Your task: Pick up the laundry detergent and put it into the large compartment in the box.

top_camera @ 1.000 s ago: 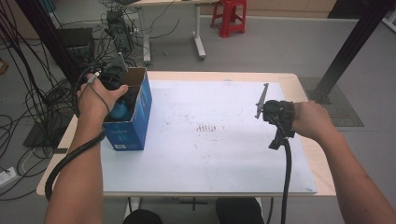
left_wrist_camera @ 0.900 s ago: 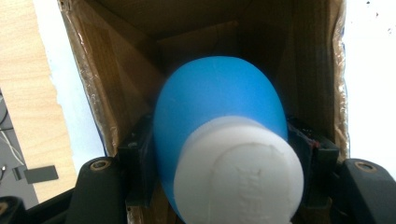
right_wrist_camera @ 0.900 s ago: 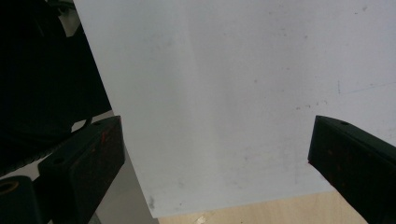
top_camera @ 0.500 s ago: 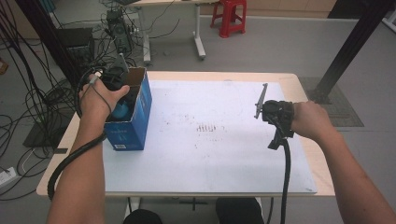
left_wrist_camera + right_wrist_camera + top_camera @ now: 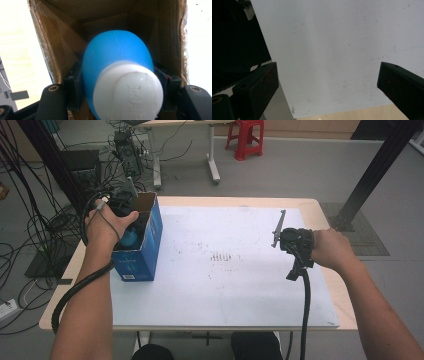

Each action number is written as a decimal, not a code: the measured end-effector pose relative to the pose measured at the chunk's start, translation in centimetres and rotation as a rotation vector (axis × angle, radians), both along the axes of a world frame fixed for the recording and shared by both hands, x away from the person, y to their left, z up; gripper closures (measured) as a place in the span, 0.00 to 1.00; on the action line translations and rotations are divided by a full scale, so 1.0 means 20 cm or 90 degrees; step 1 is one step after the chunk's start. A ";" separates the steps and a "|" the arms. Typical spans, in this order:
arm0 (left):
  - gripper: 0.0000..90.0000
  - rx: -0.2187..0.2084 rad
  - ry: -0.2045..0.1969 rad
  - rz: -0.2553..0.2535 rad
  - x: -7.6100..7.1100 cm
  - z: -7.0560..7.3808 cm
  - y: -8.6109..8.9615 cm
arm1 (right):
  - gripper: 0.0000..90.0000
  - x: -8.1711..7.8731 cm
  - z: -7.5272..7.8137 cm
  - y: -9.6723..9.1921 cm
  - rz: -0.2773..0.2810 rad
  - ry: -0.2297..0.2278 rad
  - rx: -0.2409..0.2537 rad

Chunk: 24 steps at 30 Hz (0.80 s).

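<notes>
High view has the left gripper lowered into the open top of a blue cardboard box that stands near the left edge of the table, on the white sheet that covers most of the tabletop. Left gripper view looks down into the brown inside of the box, where the two black jaws clamp a blue bottle with a white cap from either side, the cap towards the camera. On the far right of the sheet the right gripper is held just above the surface, well apart from the box. Right gripper view shows its jaws spread wide with nothing between them, over bare white sheet.
</notes>
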<state>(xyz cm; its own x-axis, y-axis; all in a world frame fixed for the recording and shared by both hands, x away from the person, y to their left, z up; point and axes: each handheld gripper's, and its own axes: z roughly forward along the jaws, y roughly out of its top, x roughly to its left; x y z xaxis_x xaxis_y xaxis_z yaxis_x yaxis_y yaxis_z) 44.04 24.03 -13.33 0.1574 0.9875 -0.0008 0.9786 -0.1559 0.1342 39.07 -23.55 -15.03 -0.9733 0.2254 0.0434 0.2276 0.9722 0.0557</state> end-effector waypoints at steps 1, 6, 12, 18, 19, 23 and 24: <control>0.41 0.000 0.001 0.000 0.00 0.00 0.00 | 0.04 0.00 0.00 0.00 -0.001 0.000 0.003; 0.41 0.000 0.001 0.001 0.01 0.00 0.00 | 0.04 0.00 0.00 0.01 0.002 0.000 -0.003; 0.41 -0.002 -0.001 0.001 0.01 0.00 0.01 | 0.04 0.01 -0.01 0.01 0.001 0.000 -0.001; 0.41 0.001 -0.001 0.001 0.00 0.00 0.00 | 0.04 0.01 -0.01 0.01 0.000 0.001 0.003; 0.41 0.001 -0.001 0.001 0.00 0.00 -0.01 | 0.04 0.01 -0.01 0.01 0.002 0.002 0.000; 0.41 0.002 0.002 0.002 0.01 0.00 -0.01 | 0.04 0.00 -0.01 0.01 -0.001 0.001 0.002; 0.41 0.001 0.002 0.002 0.01 0.00 0.00 | 0.04 0.00 -0.01 0.01 -0.001 0.000 0.002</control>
<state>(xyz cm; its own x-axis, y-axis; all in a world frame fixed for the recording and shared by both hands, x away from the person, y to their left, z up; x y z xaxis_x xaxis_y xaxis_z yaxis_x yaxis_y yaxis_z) 44.21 23.94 -13.34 0.1545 0.9880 0.0008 0.9795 -0.1533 0.1305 39.13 -23.43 -15.21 -0.9730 0.2263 0.0446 0.2287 0.9717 0.0591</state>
